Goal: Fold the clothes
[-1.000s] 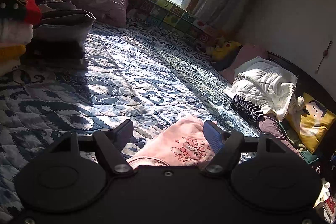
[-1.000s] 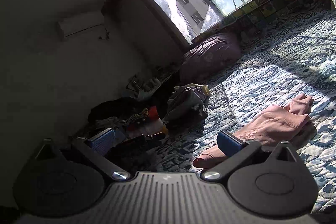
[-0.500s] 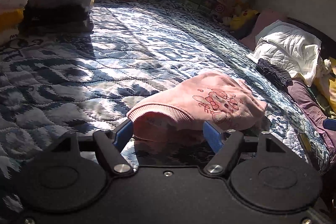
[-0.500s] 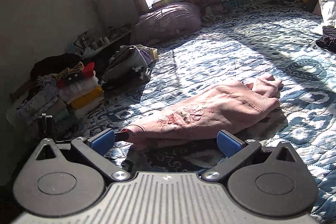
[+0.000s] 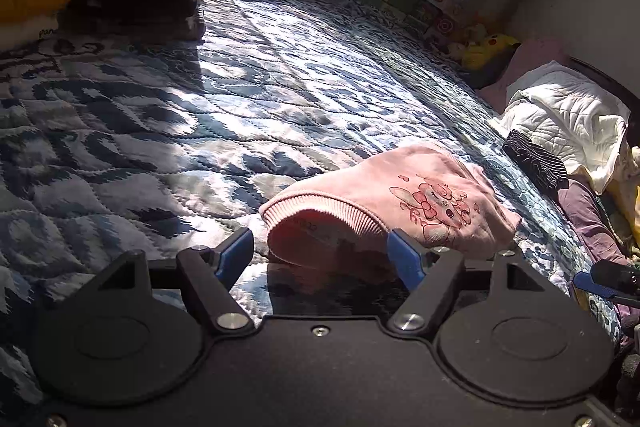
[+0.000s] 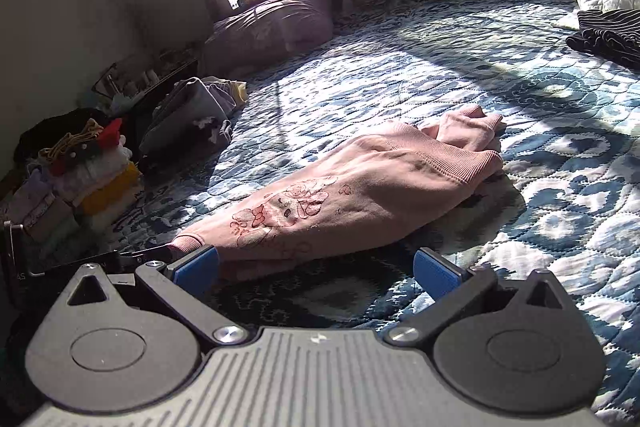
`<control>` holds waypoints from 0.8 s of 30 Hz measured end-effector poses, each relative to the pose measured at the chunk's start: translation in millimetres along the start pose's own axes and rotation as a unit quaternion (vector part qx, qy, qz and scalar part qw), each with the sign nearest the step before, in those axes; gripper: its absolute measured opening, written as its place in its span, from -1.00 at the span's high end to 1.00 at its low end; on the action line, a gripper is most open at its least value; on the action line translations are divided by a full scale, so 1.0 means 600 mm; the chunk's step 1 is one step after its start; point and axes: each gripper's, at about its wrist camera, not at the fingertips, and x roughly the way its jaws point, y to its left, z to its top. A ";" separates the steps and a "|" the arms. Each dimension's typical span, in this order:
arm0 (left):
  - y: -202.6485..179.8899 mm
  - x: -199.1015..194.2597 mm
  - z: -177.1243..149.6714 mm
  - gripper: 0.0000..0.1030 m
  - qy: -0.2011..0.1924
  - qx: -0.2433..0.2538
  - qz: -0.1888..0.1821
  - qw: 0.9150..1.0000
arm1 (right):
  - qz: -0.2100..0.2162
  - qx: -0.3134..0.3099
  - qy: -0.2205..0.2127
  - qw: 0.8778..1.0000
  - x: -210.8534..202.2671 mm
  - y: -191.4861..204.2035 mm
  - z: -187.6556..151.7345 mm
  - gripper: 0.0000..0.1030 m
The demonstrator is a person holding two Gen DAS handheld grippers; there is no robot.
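Both tongs spread apart, left tongs [image 5: 320, 253] and right tongs [image 6: 316, 269] low beside pink sweatshirt [image 6: 360, 195] on quilted bed [image 5: 240, 99]

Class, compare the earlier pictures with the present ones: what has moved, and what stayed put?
Both grippers dropped low and closed in on the pink cartoon-print sweatshirt: left gripper now frames its ribbed hem, right gripper its side. Neither has gripped; both remain open. Sweatshirt and blue patterned quilt are unmoved.
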 end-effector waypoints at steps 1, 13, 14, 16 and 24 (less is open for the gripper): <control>0.003 0.005 0.003 -0.43 0.007 -0.010 0.001 1.000 | -0.006 0.005 0.003 1.000 0.011 -0.011 -0.004 -0.99; 0.005 0.072 0.020 0.55 0.014 -0.118 -0.048 0.992 | 0.012 0.142 0.028 0.989 0.092 -0.077 -0.015 -0.99; -0.013 0.067 0.021 0.65 0.008 -0.083 -0.060 0.995 | 0.014 0.150 0.026 0.988 0.094 -0.079 -0.011 -0.99; -0.064 0.052 0.017 0.67 0.003 0.015 -0.075 0.997 | 0.021 0.159 0.022 0.987 0.091 -0.080 -0.003 -0.99; -0.245 -0.005 -0.117 0.69 0.008 0.446 -0.125 0.886 | 0.057 0.172 0.007 0.983 0.032 -0.089 0.022 -0.99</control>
